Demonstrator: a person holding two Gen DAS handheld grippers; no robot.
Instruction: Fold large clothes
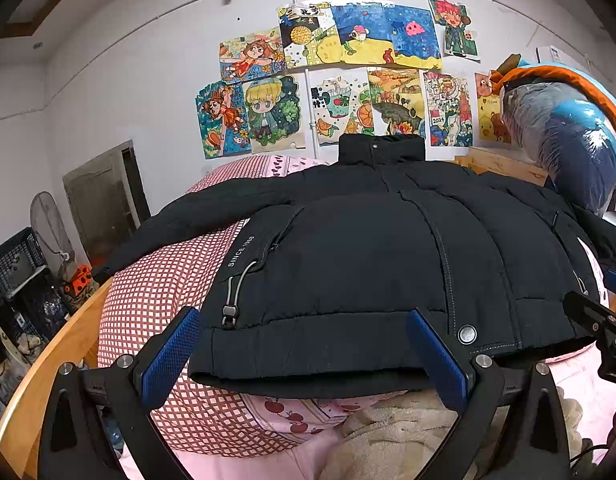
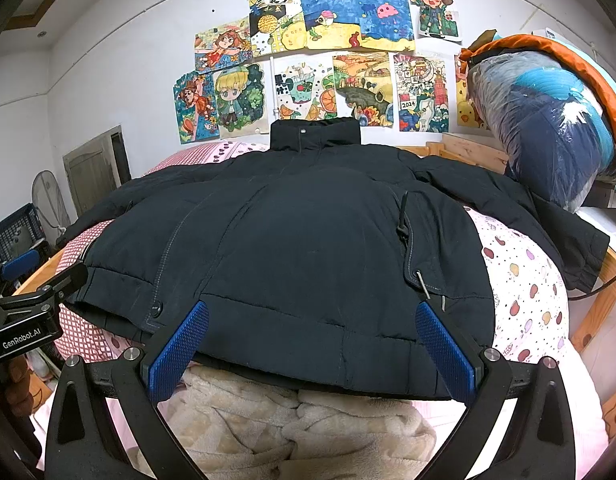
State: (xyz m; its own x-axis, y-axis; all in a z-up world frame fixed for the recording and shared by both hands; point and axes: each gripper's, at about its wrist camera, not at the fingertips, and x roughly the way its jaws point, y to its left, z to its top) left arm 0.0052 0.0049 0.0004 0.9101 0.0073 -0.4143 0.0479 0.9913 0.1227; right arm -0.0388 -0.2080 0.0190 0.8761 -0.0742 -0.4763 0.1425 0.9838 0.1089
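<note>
A large black padded jacket (image 1: 368,256) lies spread flat on the bed, front up, collar at the far wall, sleeves out to both sides. It fills the right wrist view too (image 2: 308,248). My left gripper (image 1: 303,354) is open, its blue pads either side of the hem's left part, holding nothing. My right gripper (image 2: 312,350) is open at the hem's right part, also empty. The right gripper shows at the right edge of the left wrist view (image 1: 600,320); the left one shows at the left edge of the right wrist view (image 2: 31,304).
The jacket rests on a red-checked and pink quilt (image 1: 155,320) with a beige fleece blanket (image 2: 299,424) at the near edge. A wooden bed rail (image 1: 47,368) runs on the left. A bagged bundle of bedding (image 2: 548,128) sits at the far right. Crates and a fan (image 1: 47,224) stand left.
</note>
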